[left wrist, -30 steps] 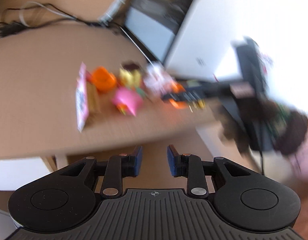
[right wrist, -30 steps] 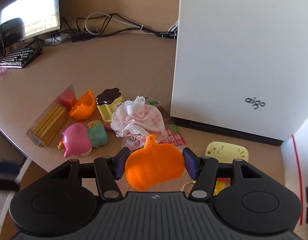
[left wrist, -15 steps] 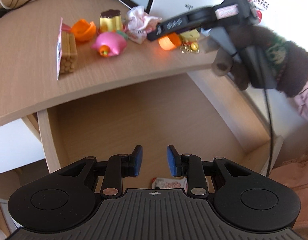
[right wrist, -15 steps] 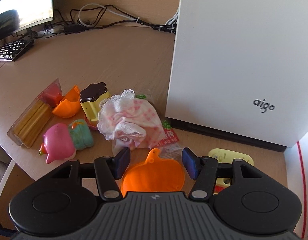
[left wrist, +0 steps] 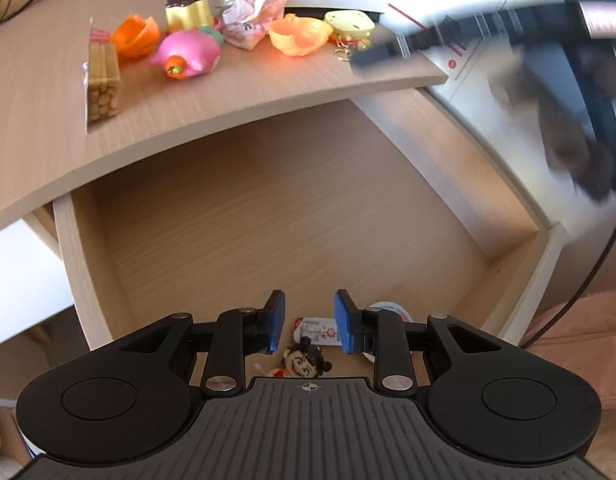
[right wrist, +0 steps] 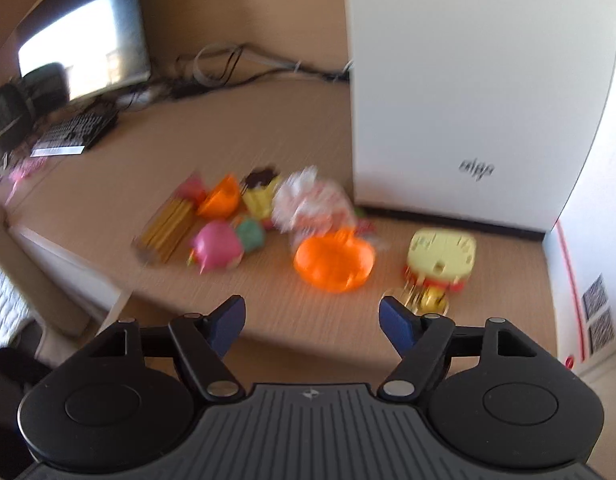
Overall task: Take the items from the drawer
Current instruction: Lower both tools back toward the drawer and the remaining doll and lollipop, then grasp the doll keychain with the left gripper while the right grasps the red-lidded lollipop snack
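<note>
My left gripper (left wrist: pixel 309 322), jaws narrowly parted and empty, hangs above the pale wooden drawer (left wrist: pixel 74 268), whose smooth floor lies mostly bare; a glossy figurine (left wrist: pixel 306 358) sits at its near wall. My right gripper (right wrist: pixel 312 320), empty, is opening near the orange plastic shell (right wrist: pixel 333 264) on the desktop.

Bright daylight throughout; the right wrist view is motion-blurred, the left sharp except its smeared upper right, edges fisheye-bent.

orange bowl (right wrist: pixel 333 262), pink toy (left wrist: pixel 188 54), perhaps gingham cloth (left wrist: pixel 250 16)

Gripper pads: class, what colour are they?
Blue; the left gripper pads show it best in the left wrist view.
</note>
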`<state>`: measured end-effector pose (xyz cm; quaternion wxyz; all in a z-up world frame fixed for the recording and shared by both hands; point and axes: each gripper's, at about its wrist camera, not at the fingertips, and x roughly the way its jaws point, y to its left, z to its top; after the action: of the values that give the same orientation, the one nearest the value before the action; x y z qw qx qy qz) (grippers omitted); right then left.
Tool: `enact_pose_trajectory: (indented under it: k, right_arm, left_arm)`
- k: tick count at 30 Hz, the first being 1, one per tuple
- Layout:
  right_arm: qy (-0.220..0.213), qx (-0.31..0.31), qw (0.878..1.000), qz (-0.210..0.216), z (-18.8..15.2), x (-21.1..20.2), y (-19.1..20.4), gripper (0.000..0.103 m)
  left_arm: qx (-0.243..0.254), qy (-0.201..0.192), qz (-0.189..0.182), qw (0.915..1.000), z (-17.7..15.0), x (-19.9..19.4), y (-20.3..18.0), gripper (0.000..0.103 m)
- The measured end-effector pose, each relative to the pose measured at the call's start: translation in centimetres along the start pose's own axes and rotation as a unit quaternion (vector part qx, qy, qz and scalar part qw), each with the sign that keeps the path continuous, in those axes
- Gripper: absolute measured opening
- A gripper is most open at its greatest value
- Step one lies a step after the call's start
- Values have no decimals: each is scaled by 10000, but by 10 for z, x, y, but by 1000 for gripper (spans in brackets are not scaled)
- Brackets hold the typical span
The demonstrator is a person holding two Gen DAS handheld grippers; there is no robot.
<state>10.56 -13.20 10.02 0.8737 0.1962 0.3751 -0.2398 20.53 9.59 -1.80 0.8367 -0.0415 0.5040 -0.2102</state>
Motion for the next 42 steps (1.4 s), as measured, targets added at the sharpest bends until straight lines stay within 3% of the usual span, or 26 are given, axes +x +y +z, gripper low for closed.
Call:
enact_pose_trajectory:
  k: [8,13,17,23,28,32,38,42]
  right_arm:
    - [1387,-301,9887,486,-53,33,31,75]
    - [1682,-171,9849,365,-62,42,30,75]
    - [1845,-156,9810,587,-65,46,32,76]
    - [2466,-394,9633,983,-88,71,54,77]
    - [3197,-827,9405,794,-102,113,75,77]
    - [3590,-1072,9245,705,-113,133,89,77]
    - [3457,-1539,9254,192,-114,136,91,75]
    - [3038,-1517,9392,-505,-104,134,67,72]
  left_arm:
    - [-547,-309,159,9979,0,-14,17,30]
    - [-641,-479,338,9962,4,-29,30,30]
    - [-705,-580,395,9950,5,-41,42,30]
    - [-412,-209,344,9983,7,-34,38,30]
    - [81,201,767,9968,7,-23,23,30]
    - [276,311,790,9960,5,-19,17,30]
    - [404,432,624,9963,0,-12,15,30]
    - [681,608,307,9953,-3,-7,12,30]
